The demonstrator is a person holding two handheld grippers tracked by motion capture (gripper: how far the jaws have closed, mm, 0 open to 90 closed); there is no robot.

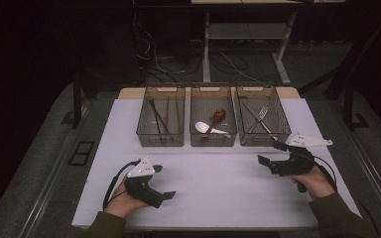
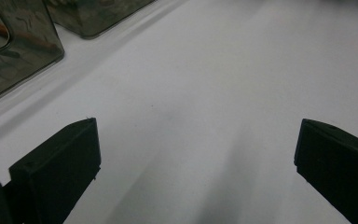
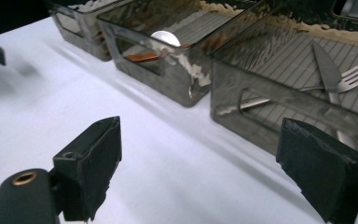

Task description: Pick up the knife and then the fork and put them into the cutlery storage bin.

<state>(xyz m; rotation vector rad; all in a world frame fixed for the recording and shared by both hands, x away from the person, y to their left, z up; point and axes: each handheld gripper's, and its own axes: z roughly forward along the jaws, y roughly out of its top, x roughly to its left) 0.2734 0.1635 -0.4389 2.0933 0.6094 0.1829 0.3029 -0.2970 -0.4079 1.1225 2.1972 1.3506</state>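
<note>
— Two smoky plastic bins (image 3: 279,93) near you; which is nearest?
— Your right hand-held gripper (image 1: 274,154), jaws apart, empty, sits beside the fork-and-knife bin; your left hand-held gripper (image 1: 164,182) gapes over the white desk (image 1: 218,178).

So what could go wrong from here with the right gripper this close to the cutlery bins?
1. The right gripper, open and empty, sits beside the right bin; it might clip the wall and shove the bin.
2. The knife and fork lie crossed, so grabbing one could drag the other.
</note>
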